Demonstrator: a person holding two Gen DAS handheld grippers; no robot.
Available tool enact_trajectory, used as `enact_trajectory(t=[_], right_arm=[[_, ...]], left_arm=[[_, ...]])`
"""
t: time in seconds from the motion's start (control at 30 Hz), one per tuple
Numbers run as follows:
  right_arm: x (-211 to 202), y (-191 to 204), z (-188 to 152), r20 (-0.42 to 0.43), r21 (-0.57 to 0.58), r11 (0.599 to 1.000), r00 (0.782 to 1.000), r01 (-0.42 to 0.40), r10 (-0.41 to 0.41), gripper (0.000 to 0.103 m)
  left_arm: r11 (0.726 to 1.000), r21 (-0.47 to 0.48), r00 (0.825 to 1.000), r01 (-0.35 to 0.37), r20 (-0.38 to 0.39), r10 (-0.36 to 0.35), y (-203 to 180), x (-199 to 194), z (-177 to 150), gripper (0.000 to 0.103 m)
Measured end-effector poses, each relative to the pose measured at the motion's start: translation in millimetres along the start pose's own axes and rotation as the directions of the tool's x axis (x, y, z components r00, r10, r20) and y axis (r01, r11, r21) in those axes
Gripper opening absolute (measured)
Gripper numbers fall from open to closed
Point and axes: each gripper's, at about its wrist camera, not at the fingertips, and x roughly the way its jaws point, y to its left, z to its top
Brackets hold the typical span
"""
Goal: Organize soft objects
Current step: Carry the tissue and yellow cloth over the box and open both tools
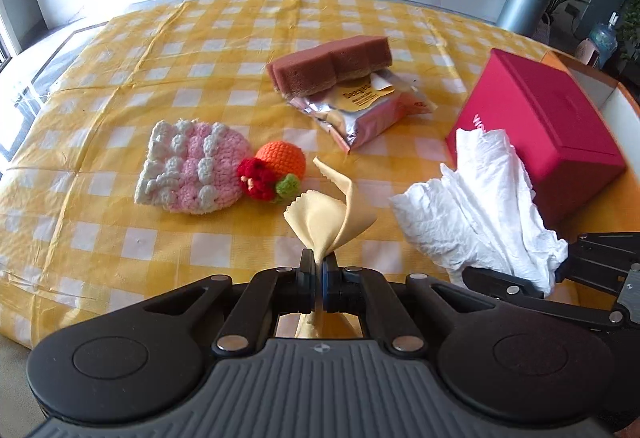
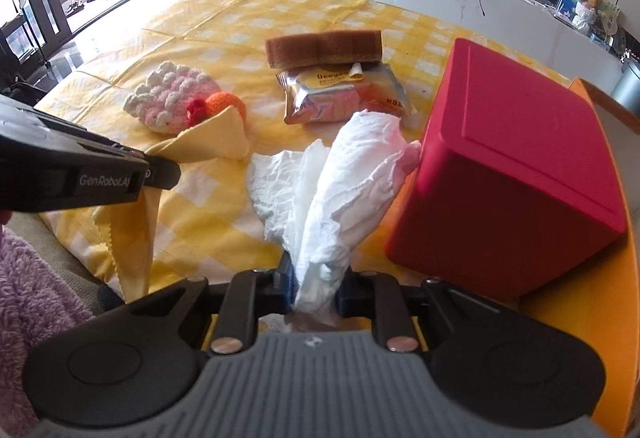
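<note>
Pinching a pale yellow cloth, the left claw has its two pads pressed together on a gathered fold; the fabric fans out above them in soft wings with a zigzag-cut edge, and the rest hangs below the pads. In the right wrist view the same cloth drapes from that claw toward the front edge of the surface. The right claw squeezes a crumpled white paper towel, a bulky wrinkled wad that spreads in two lobes above the pads and lies just beside a red box.

On the yellow-and-white checked tablecloth lie the other soft things: a pink and white crocheted piece with bobbled stitches, touching a small orange crocheted ball with a red flower and a green leaf. Farther back, a brown sponge rests on top of a silver and orange foil packet.
</note>
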Motion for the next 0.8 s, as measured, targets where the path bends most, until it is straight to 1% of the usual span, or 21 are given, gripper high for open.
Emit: enact_trajectory(t=[0.1, 0.2, 0.33, 0.4, 0.57, 0.7, 0.8], right_arm=[[-23, -5, -1, 0.037, 0.011, 1.000, 0.999, -0.011, 0.011, 0.017], [-49, -12, -5, 0.067, 0.022, 0.999, 0.998, -0.024, 0.022, 0.017], [-86, -24, -13, 0.107, 0.027, 1.000, 0.994, -0.011, 0.008, 0.017], [-103, -34, -18, 0.119, 0.045, 0.999, 0.993, -0.014, 0.008, 0.017], [-148, -65, -33, 0.161, 0.083, 0.996, 0.986, 0.023, -0.036, 0.018], [-175, -94, -45, 0.175, 0.105, 0.991, 0.980, 0.081, -0.099, 0.018], [-187, -118, -53, 0.170, 0.126, 0.984, 0.974, 0.127, -0.147, 0.018]], left_arm=[[0.999, -0.005, 0.999, 0.040, 0.029, -0.040, -9, -22, -3, 0.003], [0.997, 0.016, 0.995, 0.080, 0.051, -0.081, -25, -44, -7, 0.003], [0.988, 0.053, 0.986, 0.143, 0.077, -0.146, -49, -70, -8, 0.003], [0.982, 0.075, 0.979, 0.176, 0.092, -0.183, -64, -83, -6, 0.003], [0.956, 0.154, 0.956, 0.252, 0.117, -0.270, -108, -106, 1, 0.003], [0.927, 0.227, 0.938, 0.297, 0.110, -0.328, -146, -112, 11, 0.003], [0.907, 0.259, 0.926, 0.331, 0.096, -0.365, -173, -110, 23, 0.003]])
